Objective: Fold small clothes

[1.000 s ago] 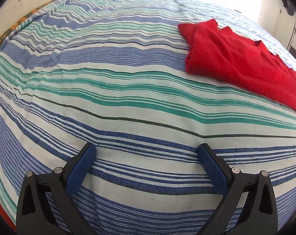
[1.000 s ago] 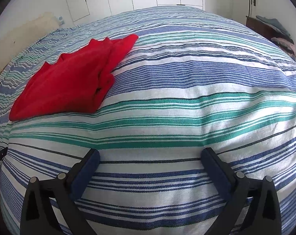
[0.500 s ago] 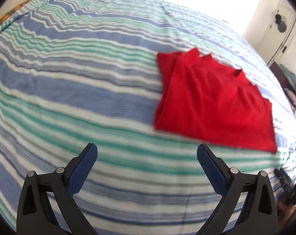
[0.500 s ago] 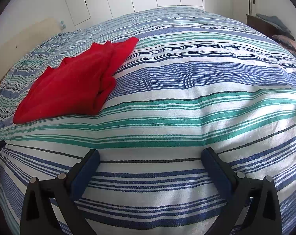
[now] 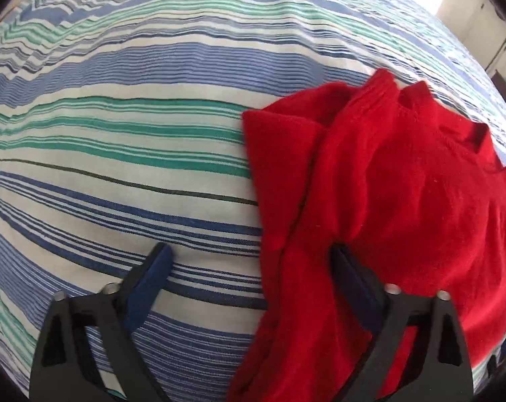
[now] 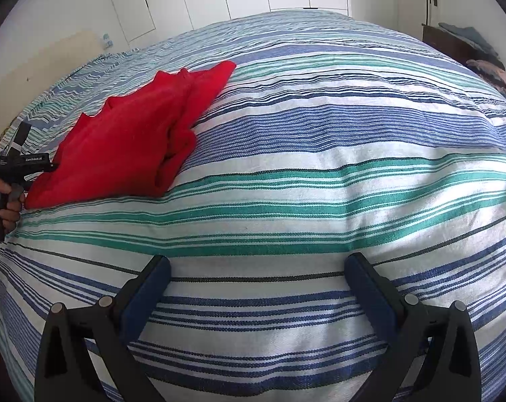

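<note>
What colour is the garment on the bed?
Solid red garment, clearest in the right wrist view, on the striped bedspread.

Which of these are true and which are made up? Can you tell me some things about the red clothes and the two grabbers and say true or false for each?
1. The red garment lies on a striped bedspread. True.
2. The right gripper is pinching the red garment. False: it is open over bare stripes, apart from the garment.
3. The left gripper is open at the garment's edge. True.
4. The garment is spread out flat in one layer. False: it is folded over, with layers showing.
5. A hand holds the left gripper's handle. True.
</note>
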The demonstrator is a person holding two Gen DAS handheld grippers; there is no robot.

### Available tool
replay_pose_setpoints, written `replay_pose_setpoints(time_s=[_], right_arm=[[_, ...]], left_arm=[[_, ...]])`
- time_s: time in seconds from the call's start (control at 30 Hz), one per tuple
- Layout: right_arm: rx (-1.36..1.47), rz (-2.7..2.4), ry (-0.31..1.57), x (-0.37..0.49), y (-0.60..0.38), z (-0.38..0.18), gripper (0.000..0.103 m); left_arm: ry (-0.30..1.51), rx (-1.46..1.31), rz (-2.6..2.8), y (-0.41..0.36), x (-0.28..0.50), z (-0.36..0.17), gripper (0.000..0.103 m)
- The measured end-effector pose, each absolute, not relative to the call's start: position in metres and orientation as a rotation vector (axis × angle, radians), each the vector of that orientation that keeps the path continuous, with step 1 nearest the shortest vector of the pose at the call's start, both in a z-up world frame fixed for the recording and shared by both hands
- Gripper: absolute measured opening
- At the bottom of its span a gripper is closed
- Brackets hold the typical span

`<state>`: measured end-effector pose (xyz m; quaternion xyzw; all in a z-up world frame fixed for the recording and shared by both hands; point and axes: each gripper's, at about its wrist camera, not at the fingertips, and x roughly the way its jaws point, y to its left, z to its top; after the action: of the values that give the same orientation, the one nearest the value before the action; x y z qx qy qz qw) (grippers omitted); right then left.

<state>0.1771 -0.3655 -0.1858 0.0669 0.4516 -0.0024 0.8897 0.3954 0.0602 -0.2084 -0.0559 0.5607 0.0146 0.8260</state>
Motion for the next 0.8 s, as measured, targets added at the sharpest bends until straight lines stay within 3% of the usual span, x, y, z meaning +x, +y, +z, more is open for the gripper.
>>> replay_pose_setpoints(time_s=[0.03, 0.07, 0.1, 0.23, 0.4, 0.53, 0.6, 0.63, 0.73, 0.8], right_arm=[[0.139, -0.005, 0.938, 0.178, -0.365, -0.186, 0.103], [0.139, -0.003, 0.939, 0.179, -0.367, -0.186, 0.103], [0.140, -0.003, 0.939, 0.180, -0.367, -0.186, 0.103], [0.141, -0.001, 0.939, 0.180, -0.367, -0.186, 0.103], [0.141, -0.001, 0.940, 0.180, -0.367, -0.186, 0.103], [0.141, -0.001, 0.939, 0.180, -0.366, -0.186, 0.103], [0.141, -0.001, 0.939, 0.180, -0.366, -0.186, 0.103], [0.141, -0.001, 0.939, 0.180, -0.366, -0.186, 0.103], [0.142, 0.000, 0.939, 0.179, -0.367, -0.186, 0.103], [0.149, 0.003, 0.936, 0.179, -0.368, -0.186, 0.103]], left_arm=[[1.190, -0.142, -0.014, 0.055, 0.393, -0.203, 0.032], [1.204, -0.181, -0.046, 0.051, 0.393, -0.198, 0.007], [1.207, -0.215, -0.053, 0.047, 0.392, -0.190, 0.006], [1.124, -0.286, -0.145, 0.021, 0.385, -0.136, 0.005], [0.997, -0.181, -0.361, -0.078, 0.368, -0.056, 0.005], [0.976, -0.048, -0.459, -0.181, 0.358, -0.066, 0.007], [1.047, 0.023, -0.441, -0.223, 0.359, -0.106, 0.017], [1.131, 0.066, -0.423, -0.243, 0.360, -0.133, 0.028], [1.168, 0.175, -0.352, -0.258, 0.334, -0.160, 0.032], [1.079, 0.172, -0.413, -0.247, 0.304, -0.140, 0.059]])
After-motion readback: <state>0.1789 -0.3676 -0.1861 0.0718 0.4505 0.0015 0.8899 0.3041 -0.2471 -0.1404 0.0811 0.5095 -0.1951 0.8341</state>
